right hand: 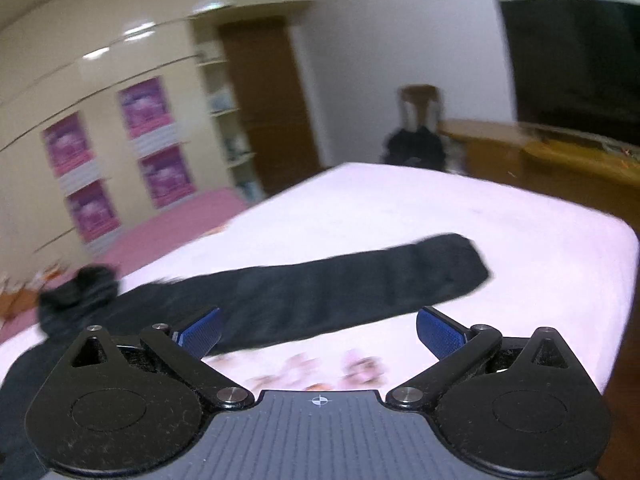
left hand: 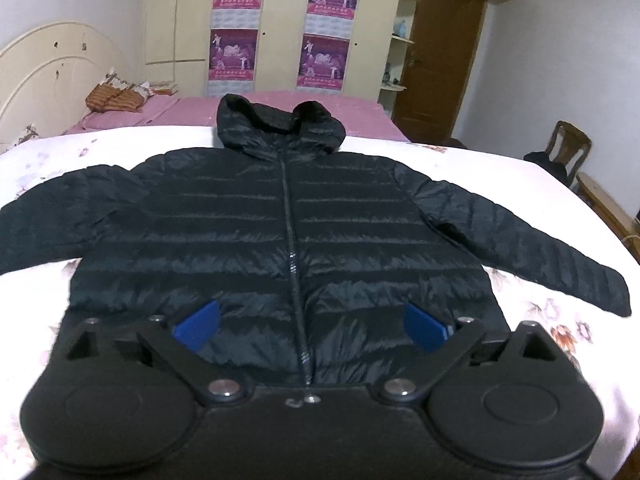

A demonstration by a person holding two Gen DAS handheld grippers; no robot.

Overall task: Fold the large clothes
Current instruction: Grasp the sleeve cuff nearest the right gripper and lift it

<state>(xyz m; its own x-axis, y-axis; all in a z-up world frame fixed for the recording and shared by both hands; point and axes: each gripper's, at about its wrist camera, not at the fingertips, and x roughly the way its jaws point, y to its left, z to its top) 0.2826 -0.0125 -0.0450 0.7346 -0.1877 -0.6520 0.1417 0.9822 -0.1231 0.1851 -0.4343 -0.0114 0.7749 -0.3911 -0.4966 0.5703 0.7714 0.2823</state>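
Observation:
A black hooded puffer jacket (left hand: 224, 232) lies flat and zipped on the white floral bedspread (left hand: 52, 152), hood toward the far side, both sleeves spread out. My left gripper (left hand: 312, 326) hovers open over the jacket's lower hem near the zipper, blue pads wide apart with nothing between them. In the right wrist view the jacket's sleeve (right hand: 360, 280) stretches across the bed toward the right corner, and the hood (right hand: 76, 292) shows at the left. My right gripper (right hand: 318, 334) is open above the bedspread (right hand: 440, 208), just short of that sleeve. This view is blurred.
A pink sheet (left hand: 280, 110) covers the far part of the bed, with a brown bag (left hand: 114, 98) by the headboard (left hand: 48, 68). Wardrobe with posters (left hand: 280, 24), a brown door (left hand: 440, 60), a wooden chair (left hand: 564, 152) with dark clothes, and a low wooden cabinet (right hand: 540, 160) stand around.

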